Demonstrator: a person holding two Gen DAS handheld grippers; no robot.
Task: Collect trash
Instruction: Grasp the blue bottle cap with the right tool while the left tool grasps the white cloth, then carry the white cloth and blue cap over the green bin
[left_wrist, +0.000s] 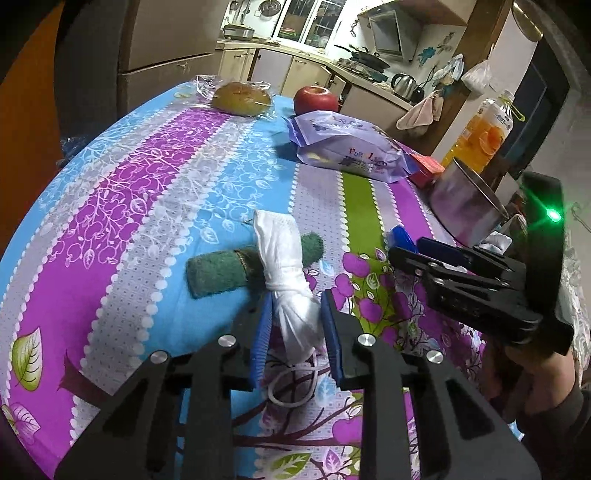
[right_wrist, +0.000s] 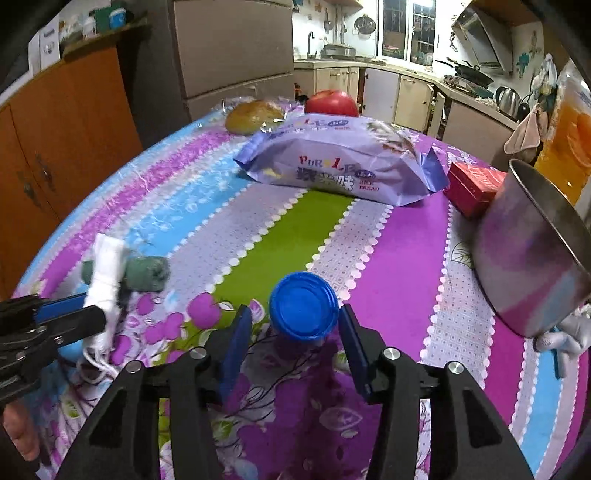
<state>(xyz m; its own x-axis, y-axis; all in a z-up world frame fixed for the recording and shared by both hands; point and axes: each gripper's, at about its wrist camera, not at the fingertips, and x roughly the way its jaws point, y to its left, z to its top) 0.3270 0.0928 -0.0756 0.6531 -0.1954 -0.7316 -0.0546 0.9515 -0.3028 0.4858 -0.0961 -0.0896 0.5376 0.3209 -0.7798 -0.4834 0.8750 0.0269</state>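
Left wrist: one white mask (left_wrist: 291, 295), one green sponge (left_wrist: 218, 271), one apple (left_wrist: 316, 99)

The only print I can read sits on the bread bag (right_wrist: 343, 162). From my right wrist view its front says "PUR LE" in red and purple capitals, then large Chinese characters I cannot make out, and small red words "RICE BREAD" at the lower right. From my left wrist view the same bag shows "PUR L". The juice bottle (left_wrist: 487, 133) has a label too blurred to read.
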